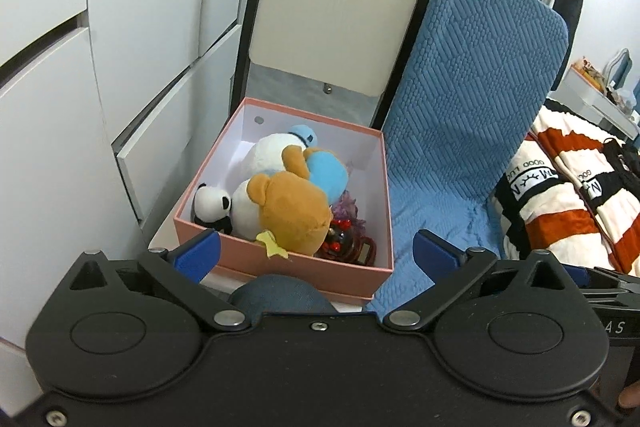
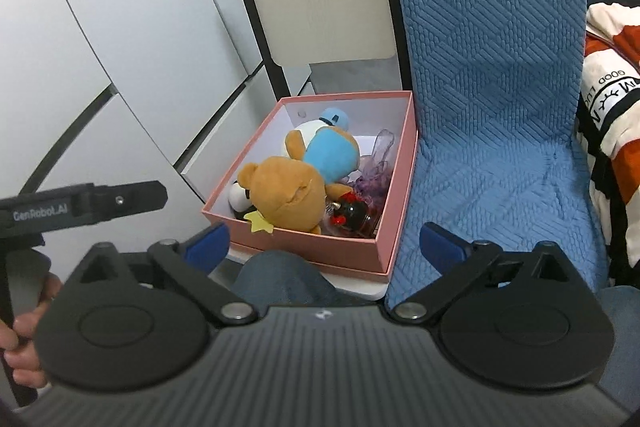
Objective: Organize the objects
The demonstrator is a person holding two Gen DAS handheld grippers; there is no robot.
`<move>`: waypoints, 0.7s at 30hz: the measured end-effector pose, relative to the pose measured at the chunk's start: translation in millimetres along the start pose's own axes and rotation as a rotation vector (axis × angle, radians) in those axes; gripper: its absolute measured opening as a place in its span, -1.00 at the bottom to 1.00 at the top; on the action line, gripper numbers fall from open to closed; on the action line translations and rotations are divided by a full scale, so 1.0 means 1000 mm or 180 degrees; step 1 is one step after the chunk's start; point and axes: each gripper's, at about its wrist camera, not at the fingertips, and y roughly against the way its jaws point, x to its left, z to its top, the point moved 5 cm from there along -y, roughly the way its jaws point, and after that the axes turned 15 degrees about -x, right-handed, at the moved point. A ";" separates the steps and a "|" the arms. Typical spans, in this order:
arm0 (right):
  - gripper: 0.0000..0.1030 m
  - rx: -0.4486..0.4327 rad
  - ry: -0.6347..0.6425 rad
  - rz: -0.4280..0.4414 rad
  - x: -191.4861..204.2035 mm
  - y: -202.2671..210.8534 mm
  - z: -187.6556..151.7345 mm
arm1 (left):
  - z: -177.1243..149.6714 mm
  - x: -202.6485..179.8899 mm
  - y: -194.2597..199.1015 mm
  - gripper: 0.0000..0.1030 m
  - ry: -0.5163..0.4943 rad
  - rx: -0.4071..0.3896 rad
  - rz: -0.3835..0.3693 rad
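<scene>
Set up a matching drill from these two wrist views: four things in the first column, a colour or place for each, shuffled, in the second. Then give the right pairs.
Column 1
1. brown bear plush
2. panda plush
3. quilted cushion
4. striped blanket

Column 2
A. blue, propped upright just right of the pink box
B. near left corner of the box, black and white
C. orange, cream and black, at far right
D. front of the box, yellow star at its rim

Pairs: 1-D, 2-B, 3-A, 4-C
</scene>
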 end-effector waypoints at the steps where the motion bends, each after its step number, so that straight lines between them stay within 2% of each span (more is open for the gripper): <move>1: 1.00 -0.0007 -0.0002 -0.0017 0.000 0.000 -0.001 | -0.001 0.001 0.000 0.99 0.0012 0.0006 -0.0002; 12: 1.00 0.0033 -0.0019 -0.0041 0.003 -0.001 -0.010 | -0.012 0.008 -0.001 0.99 0.0008 0.0178 -0.0006; 21: 1.00 0.0059 -0.0068 -0.0085 0.002 -0.007 -0.011 | -0.013 0.011 -0.005 0.99 -0.0012 0.0189 0.0024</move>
